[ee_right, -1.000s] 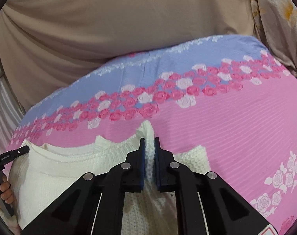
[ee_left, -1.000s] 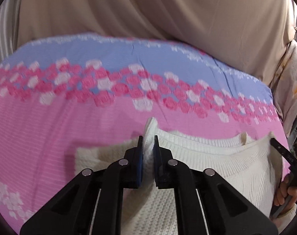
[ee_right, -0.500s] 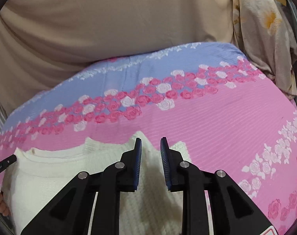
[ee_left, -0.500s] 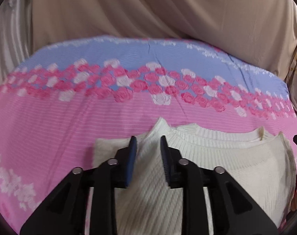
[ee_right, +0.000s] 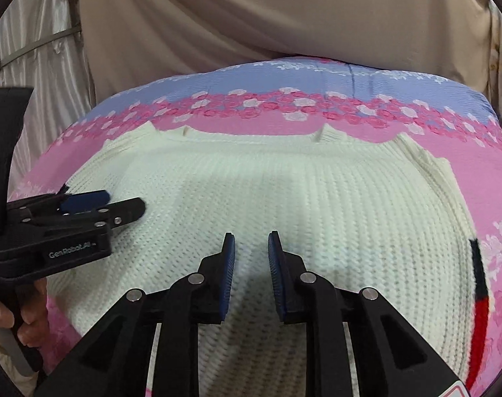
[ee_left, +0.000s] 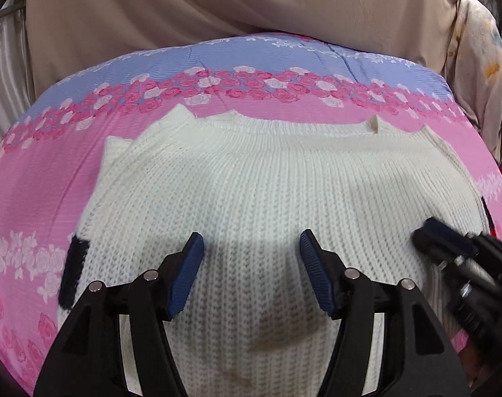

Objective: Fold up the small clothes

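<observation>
A white knitted sweater (ee_left: 267, 182) lies flat on a pink and blue flowered bedspread (ee_left: 52, 172). It also shows in the right wrist view (ee_right: 284, 192). A dark patch (ee_left: 73, 271) shows at its left edge, and a black and red stripe (ee_right: 479, 284) at its right edge. My left gripper (ee_left: 251, 248) is open and empty above the sweater's middle; in the right wrist view it (ee_right: 112, 205) hovers over the sweater's left part. My right gripper (ee_right: 251, 248) is open and empty above the sweater; in the left wrist view it (ee_left: 429, 235) is at the right, blurred.
A beige cloth (ee_left: 218, 6) hangs behind the bed. A pale flowered fabric (ee_left: 482, 66) hangs at the far right. Grey curtain folds (ee_right: 45, 66) are at the left. The bedspread's blue band (ee_right: 317, 76) runs along the far edge.
Both grippers have let go of the sweater's top corners, opened, and pulled back toward me. The sweater now lies flat and spread on the bed.
</observation>
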Tool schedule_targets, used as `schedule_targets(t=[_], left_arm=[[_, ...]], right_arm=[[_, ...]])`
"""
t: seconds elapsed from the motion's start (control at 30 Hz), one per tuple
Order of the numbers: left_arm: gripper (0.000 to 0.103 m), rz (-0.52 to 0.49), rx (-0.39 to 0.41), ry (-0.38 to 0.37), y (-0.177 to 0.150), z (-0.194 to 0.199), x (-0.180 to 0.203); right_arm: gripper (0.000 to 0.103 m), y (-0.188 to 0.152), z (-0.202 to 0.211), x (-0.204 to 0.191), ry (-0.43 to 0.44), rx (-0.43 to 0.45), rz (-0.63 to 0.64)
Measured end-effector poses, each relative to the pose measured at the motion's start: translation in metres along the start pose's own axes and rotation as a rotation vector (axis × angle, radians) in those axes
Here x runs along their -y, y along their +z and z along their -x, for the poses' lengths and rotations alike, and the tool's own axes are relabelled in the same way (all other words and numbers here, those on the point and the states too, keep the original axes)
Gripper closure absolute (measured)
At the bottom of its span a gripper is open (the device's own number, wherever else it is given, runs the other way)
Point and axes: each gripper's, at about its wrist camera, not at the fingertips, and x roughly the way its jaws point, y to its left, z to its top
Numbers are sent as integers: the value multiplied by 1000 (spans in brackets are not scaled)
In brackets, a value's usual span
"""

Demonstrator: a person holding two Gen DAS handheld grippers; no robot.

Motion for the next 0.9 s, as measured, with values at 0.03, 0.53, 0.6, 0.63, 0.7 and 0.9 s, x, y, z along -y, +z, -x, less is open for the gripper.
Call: schedule_targets(t=[0.03, 0.53, 0.6, 0.63, 0.7, 0.9], left_arm=[[44, -1, 0, 1, -2, 1, -1], [42, 7, 16, 28, -28, 28, -15], [42, 39, 11, 32, -33, 35, -27], [42, 52, 9, 37, -34, 38, -32], [44, 89, 14, 71, -35, 43, -46], [31, 256, 66, 92, -29, 62, -97]], right_arm=[[84, -3, 3, 12, -15, 0, -21], [85, -39, 57, 101, -176, 42, -205], [82, -37, 64, 101, -173, 56, -222], [81, -34, 67, 97, -172, 65, -217], [79, -26, 70, 84, -152, 78, -184], [79, 12, 48, 20, 46, 67, -68]])
